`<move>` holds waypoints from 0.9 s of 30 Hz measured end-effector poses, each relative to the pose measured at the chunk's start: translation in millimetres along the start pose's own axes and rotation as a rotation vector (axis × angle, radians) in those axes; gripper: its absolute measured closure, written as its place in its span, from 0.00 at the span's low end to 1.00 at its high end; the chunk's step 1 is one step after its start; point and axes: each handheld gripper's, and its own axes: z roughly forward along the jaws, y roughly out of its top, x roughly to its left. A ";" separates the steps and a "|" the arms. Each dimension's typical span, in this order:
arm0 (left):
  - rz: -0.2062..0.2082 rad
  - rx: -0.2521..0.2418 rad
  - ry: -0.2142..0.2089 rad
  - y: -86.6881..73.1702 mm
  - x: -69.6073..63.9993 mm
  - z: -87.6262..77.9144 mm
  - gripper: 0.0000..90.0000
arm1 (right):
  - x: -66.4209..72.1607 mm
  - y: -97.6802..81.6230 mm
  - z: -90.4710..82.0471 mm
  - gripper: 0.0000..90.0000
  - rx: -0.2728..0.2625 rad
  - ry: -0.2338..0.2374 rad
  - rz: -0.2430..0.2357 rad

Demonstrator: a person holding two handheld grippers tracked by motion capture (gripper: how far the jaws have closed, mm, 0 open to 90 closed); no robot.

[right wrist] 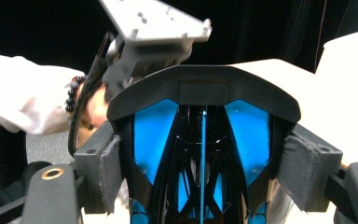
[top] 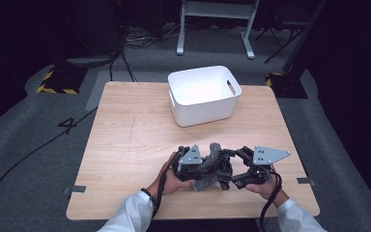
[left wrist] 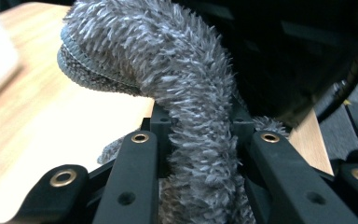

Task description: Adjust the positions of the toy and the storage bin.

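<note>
A grey fuzzy cloth [top: 214,151] curls up between my two grippers near the table's front edge. My left gripper [top: 211,168] is shut on it. In the left gripper view the cloth [left wrist: 168,60] runs up between the jaws of the left gripper [left wrist: 200,140] and bends over to the left. A black object with blue inner panels [right wrist: 200,91] sits between the grey pads [right wrist: 109,170] of my right gripper [right wrist: 205,172], which is shut on its sides. This black object [left wrist: 303,56] touches the cloth. In the high view the right gripper [top: 235,170] points left at the left one.
A white bin [top: 203,94] with handle slots stands at the far edge of the wooden table [top: 125,140], a little right of the middle. The person's white sleeves [top: 125,217] enter from the bottom. Beyond the table are cables, stands and a grey carpeted floor.
</note>
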 end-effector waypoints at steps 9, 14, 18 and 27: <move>0.003 0.024 -0.006 -2.3 0.6 2.5 0.80 | 6.1 -0.7 6.0 0.28 0.016 0.008 -0.024; 0.000 0.059 -0.038 -7.8 -3.4 15.0 0.80 | 6.8 2.4 3.5 0.28 -0.003 0.012 -0.028; 0.009 0.116 -0.069 -14.5 -11.3 28.9 0.80 | 5.5 4.0 0.3 0.28 -0.010 0.004 -0.027; 0.052 0.171 -0.104 -17.7 -25.2 39.0 0.80 | -3.9 4.7 -9.9 0.28 -0.011 -0.082 -0.023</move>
